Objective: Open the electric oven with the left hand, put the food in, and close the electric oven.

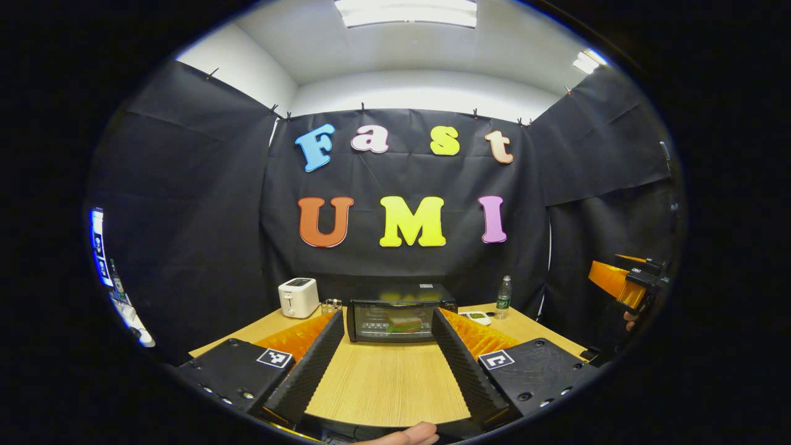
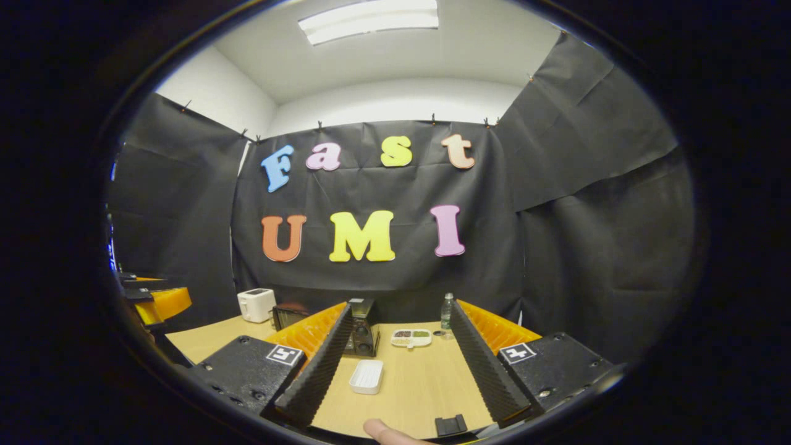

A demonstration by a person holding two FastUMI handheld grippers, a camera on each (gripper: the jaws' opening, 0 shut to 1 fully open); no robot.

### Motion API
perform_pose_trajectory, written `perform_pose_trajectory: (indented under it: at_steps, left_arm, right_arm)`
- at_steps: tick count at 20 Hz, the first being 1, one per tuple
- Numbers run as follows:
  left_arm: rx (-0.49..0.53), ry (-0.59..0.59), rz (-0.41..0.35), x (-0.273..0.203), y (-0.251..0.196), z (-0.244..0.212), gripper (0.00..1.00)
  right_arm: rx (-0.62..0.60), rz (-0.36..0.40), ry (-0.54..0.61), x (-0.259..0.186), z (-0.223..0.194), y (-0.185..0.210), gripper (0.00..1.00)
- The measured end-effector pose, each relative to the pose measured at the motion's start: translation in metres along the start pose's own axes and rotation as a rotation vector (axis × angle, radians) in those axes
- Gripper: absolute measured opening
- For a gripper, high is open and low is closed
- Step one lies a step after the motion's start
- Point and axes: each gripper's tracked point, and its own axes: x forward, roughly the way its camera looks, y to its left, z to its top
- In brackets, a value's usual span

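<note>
The black electric oven [image 1: 395,295] stands at the back of the wooden table [image 1: 386,383], its glass door shut. Through the glass I see food like a sandwich [image 1: 405,323] inside. My left gripper [image 1: 387,316] is open, held back from the oven, with its fingers framing the oven's front. At the far right the right gripper [image 1: 627,281] hangs in the air. In the right gripper view my right gripper [image 2: 401,307] is open and empty above the table. The oven [image 2: 363,330] is partly hidden behind its left finger. A white empty tray [image 2: 366,376] lies between the fingers.
A white toaster [image 1: 298,297] stands left of the oven, a water bottle [image 1: 503,296] and a small divided dish [image 2: 412,337] right of it. A black clip [image 2: 450,425] sits at the table's near edge. The left gripper [image 2: 154,300] shows at the far left.
</note>
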Motion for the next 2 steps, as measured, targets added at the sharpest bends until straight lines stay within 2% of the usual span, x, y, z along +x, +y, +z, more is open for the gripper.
perform_pose_trajectory:
  at_steps: [2]
  left_arm:
    - [0.008, -0.017, 0.007, -0.0029, 0.0010, 0.0052, 0.94]
  right_arm:
    - [0.001, -0.007, -0.007, -0.0028, 0.0034, -0.0032, 0.95]
